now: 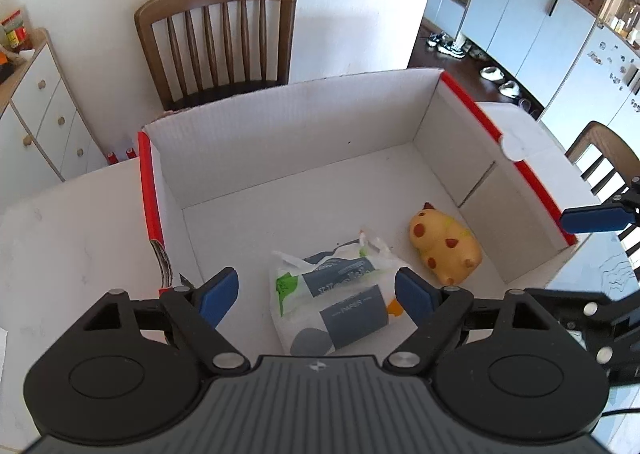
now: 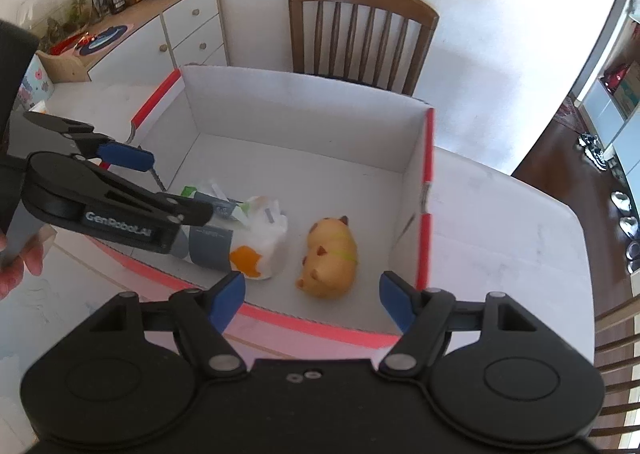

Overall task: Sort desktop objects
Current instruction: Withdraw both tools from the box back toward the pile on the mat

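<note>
A white cardboard box with red-taped edges sits open on a white table, and both things to be sorted lie on its floor. The tissue pack is a soft, crinkled white plastic packet with dark grey-blue label panels, a green printed patch at one end and an orange shape at the other; in the left wrist view it lies at about 6 o'clock in the box, just ahead of the left gripper. The yellow toy is a rounded, glossy animal figure, yellow-orange with brown spots and small brown ears, lying on its side at about 4 o'clock in the box, just beside the pack and near the right-hand wall. In the right wrist view the same toy lies straight ahead at 12 o'clock of the right gripper, with the pack to its 9 o'clock. The left gripper's blue pads stand wide apart, released, framing the pack without gripping it; whether they touch it I cannot tell. The right gripper's blue pads are likewise spread and hold nothing, hovering over the near red edge of the box. Beyond the box stands a brown wooden chair at 12 o'clock, and a white drawer cabinet at 10 o'clock.
</note>
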A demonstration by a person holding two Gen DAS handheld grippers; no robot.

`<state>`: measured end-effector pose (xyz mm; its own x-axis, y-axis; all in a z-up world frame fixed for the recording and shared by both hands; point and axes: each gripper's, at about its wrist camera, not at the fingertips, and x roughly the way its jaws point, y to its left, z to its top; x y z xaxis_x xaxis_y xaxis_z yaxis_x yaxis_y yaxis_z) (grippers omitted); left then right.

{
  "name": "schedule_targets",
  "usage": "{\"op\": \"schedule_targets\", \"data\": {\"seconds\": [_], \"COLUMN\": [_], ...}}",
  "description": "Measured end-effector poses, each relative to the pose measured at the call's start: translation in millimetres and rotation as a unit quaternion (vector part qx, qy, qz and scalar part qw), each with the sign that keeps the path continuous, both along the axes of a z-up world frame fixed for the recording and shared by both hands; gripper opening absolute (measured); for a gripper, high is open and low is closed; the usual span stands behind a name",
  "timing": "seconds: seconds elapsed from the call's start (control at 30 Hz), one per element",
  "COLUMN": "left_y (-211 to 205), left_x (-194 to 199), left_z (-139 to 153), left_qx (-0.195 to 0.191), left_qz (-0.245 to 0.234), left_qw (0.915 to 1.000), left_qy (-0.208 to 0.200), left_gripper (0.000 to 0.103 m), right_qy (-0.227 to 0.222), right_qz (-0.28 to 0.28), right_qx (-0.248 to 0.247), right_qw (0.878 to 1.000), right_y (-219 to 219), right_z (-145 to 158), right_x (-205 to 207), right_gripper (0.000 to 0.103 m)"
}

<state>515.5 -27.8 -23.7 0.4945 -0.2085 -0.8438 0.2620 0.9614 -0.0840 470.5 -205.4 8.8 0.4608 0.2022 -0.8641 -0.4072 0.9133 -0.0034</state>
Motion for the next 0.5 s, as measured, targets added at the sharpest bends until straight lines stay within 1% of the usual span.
{"op": "schedule_targets", "data": {"seconds": [0.13,0.37,0.43,0.5], "left_y": [-0.3,4.1,5.7,6.3], "left_x": [-9.2,-30.9,-37.3,-45.1], "left_z": [9.4,29.5,35.7,42.5], "left_qx": [0.0,-0.007,-0.014,-0.017], "left_qz": [-0.003,-0.001,-0.001,-0.003], "left_qw": [1.0,0.9996,0.9994,0.9992], "left_qy": [-0.009,-0.029,-0.032,-0.037], "left_gripper": [0.086,0.086,0.087,0.091], "right_qy": [-0.004,-0.013,-0.015,-0.017], "right_qz": [-0.008,-0.017,-0.018,-0.019], "right_qx": [0.005,0.009,0.009,0.009], "right_qw": [1.0,1.0,1.0,1.0], "right_y": [-10.3,-19.4,-20.6,-22.0], "right_z": [9.3,22.6,26.3,30.6], "right_x": [-8.2,-21.7,-26.8,-32.9], "right_gripper": [0.074,0.078,0.079,0.08]}}
